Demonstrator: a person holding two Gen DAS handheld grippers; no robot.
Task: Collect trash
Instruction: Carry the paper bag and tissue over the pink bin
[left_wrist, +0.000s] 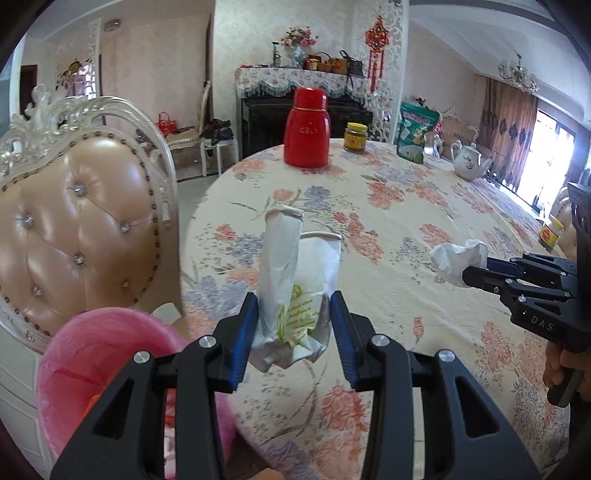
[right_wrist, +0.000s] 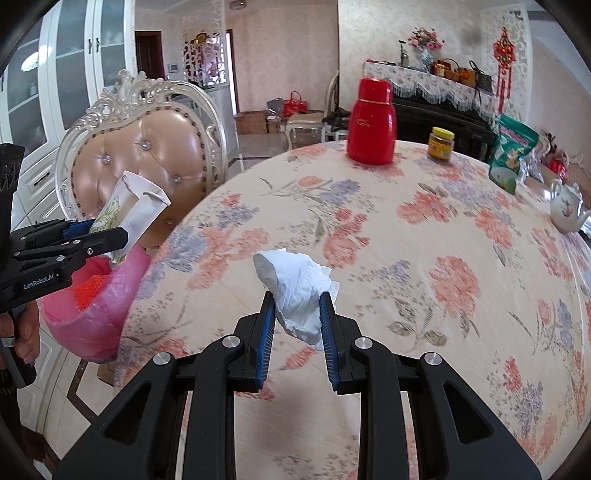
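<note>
L gripper (left_wrist: 293, 314): jaws clenched on a crushed paper cup (left_wrist: 295, 273), white w/ green print, held in the air over the near-left edge of the desk (left_wrist: 406, 229), open rim pointing away. In the right wrist view the same cup (right_wrist: 129, 214) hangs just above a pink-lined trash bin (right_wrist: 92, 306) that stands beside the desk's left edge, w/ orange contents inside. R gripper (right_wrist: 297, 314): jaws clenched on a crumpled white tissue (right_wrist: 295, 291), lifted off the floral cloth near the desk's front edge; also seen from the left wrist view (left_wrist: 458, 258). Behind the bin, a tufted chair (left_wrist: 85, 229). Toward the far edge: red thermos (left_wrist: 306, 127), yellow-lid jar (left_wrist: 355, 137), green bag (left_wrist: 415, 131), and a white teapot (left_wrist: 471, 160) at far right.
</note>
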